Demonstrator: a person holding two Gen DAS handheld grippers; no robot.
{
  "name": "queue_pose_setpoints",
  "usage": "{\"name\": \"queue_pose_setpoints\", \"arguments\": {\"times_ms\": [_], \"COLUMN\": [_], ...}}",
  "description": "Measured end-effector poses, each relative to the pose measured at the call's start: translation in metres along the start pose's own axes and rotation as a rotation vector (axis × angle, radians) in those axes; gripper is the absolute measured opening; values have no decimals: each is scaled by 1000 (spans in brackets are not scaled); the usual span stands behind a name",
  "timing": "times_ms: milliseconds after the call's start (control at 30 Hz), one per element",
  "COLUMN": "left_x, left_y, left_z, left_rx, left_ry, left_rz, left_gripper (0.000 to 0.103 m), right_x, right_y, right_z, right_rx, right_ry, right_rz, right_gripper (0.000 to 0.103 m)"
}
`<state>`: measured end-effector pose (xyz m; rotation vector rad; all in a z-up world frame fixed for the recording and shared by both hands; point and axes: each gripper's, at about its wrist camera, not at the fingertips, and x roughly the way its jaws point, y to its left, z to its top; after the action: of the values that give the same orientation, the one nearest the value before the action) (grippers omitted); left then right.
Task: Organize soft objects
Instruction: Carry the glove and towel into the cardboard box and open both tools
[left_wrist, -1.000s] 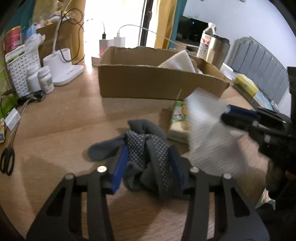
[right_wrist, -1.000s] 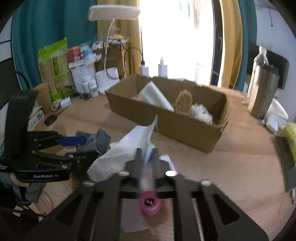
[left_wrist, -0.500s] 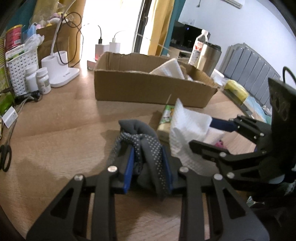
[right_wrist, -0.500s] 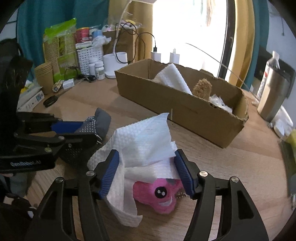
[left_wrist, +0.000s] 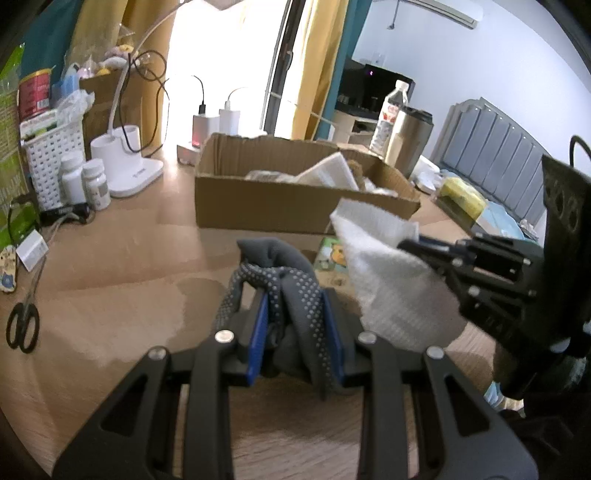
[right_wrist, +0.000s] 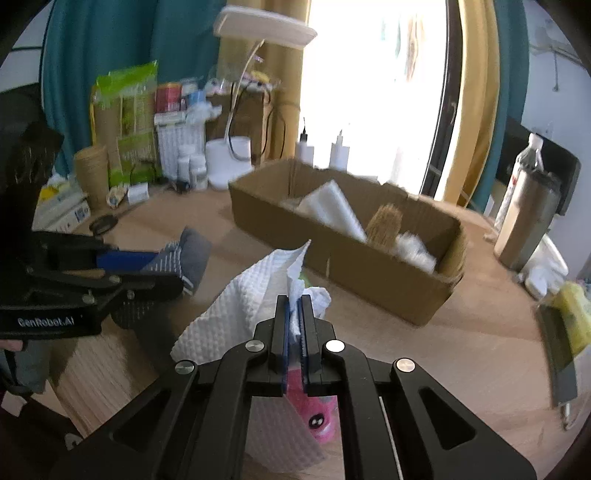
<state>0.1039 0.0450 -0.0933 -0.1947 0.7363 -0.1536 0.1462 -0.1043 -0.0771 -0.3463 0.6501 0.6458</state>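
Observation:
My left gripper (left_wrist: 295, 325) is shut on a grey dotted sock (left_wrist: 291, 284), held above the wooden table; it also shows in the right wrist view (right_wrist: 184, 254). My right gripper (right_wrist: 294, 314) is shut on a white paper towel (right_wrist: 243, 306), lifted off the table; the towel also shows in the left wrist view (left_wrist: 384, 273). A pink plush toy (right_wrist: 317, 413) lies under the right gripper. An open cardboard box (right_wrist: 354, 258) stands ahead, holding a white foam sheet (right_wrist: 328, 210), a brown brush-like piece (right_wrist: 384, 225) and white stuffing. The box also shows in the left wrist view (left_wrist: 280, 199).
A green snack packet (left_wrist: 332, 254) lies on the table (left_wrist: 122, 266) before the box. At the left are scissors (left_wrist: 22, 325), pill bottles (left_wrist: 96, 184), a white basket and a lamp base (left_wrist: 125, 166). A steel tumbler (right_wrist: 528, 221) and a yellow sponge (right_wrist: 572, 317) are at the right.
My right gripper has closed on the paper towel and lifted it. My left gripper has closed tighter on the sock and raised it.

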Motion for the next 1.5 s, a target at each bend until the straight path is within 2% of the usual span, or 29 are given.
{"name": "queue_pose_setpoints", "arguments": {"times_ms": [367,767,1500], "left_x": [-18,-32,-32], "left_y": [-5,-6,-14], "left_z": [21,37,79], "left_rx": [15,29,66], "left_ry": [-58,-103,-172], "left_rz": [2,9,25], "left_gripper": [30,30,30], "right_x": [-27,-50,-55], "right_y": [-14,-33,-74], "right_z": [31,50,73], "right_rx": [15,15,31], "right_ry": [-91,-161,-211], "right_rz": [-15,-53,-116], "right_gripper": [5,5,5]}}
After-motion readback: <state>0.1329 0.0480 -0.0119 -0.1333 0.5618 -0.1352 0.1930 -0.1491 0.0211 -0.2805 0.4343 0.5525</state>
